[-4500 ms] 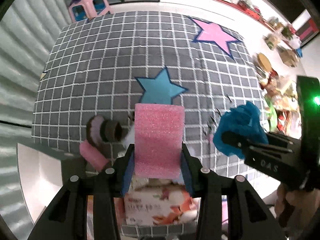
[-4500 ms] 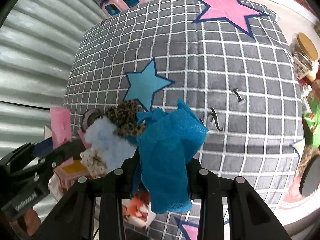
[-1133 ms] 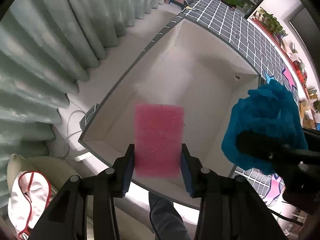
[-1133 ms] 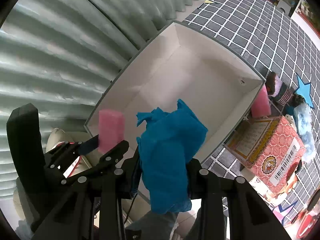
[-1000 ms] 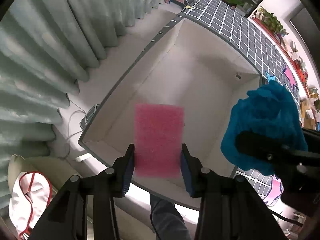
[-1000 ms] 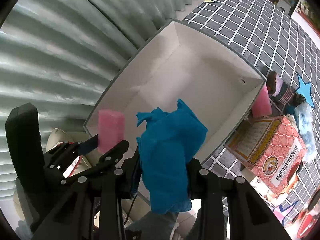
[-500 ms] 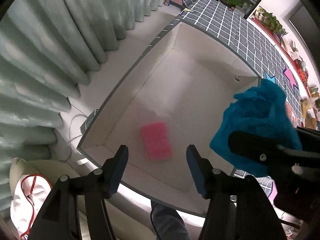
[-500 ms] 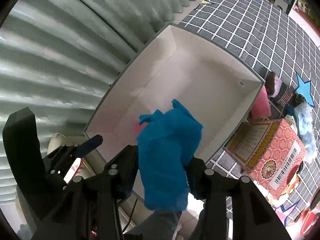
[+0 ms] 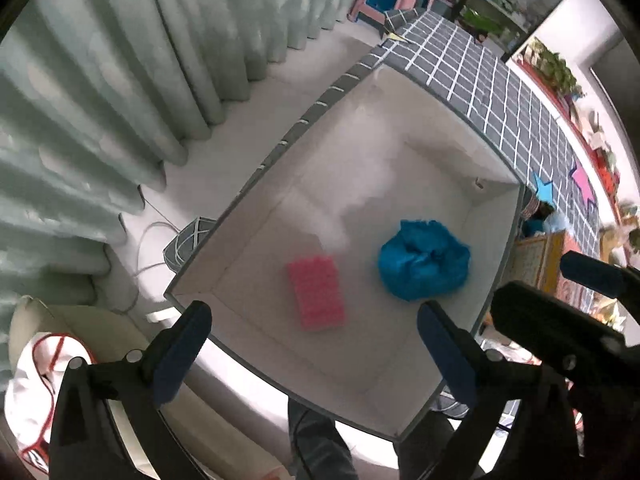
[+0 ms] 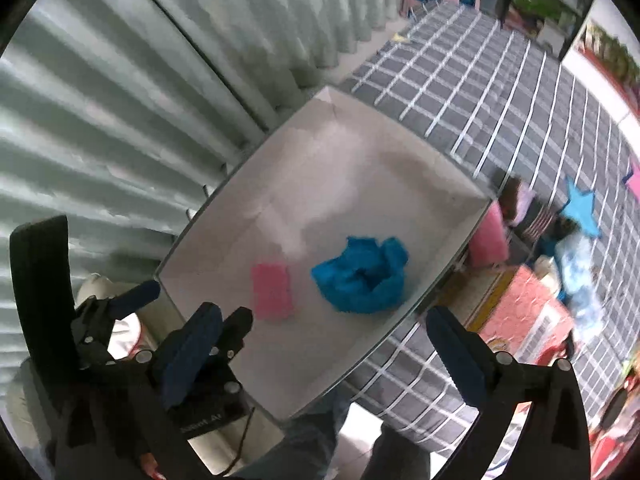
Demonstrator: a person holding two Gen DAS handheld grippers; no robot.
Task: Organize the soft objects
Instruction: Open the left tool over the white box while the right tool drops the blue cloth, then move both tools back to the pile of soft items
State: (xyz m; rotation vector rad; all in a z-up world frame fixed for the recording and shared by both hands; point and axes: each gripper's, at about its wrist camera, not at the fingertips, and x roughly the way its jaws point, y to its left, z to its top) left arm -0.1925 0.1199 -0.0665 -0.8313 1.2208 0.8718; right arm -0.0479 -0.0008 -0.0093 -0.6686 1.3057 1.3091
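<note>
Opening wide and empty above the white box (image 9: 496, 240): left hand-held gripper (image 9: 312, 344), right hand-held gripper (image 10: 324, 344). Lying centre-frame on box floor: pink sponge (image 9: 316, 298), blue cloth (image 9: 424, 264). Risking clipping box rim while withdrawing.

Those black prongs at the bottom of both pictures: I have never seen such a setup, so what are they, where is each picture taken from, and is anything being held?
They are two hand-held grippers, each carried by a person, with a wide-angle camera looking along its two fingers. One picture looks from the left gripper, the other from the right gripper; each also catches the other gripper at its edge. Both look down into a white box beside a checked mat. On the box floor lie a pink sponge and a crumpled blue cloth, side by side. Nothing is held: both pairs of jaws are opening wide with nothing between them.
</note>
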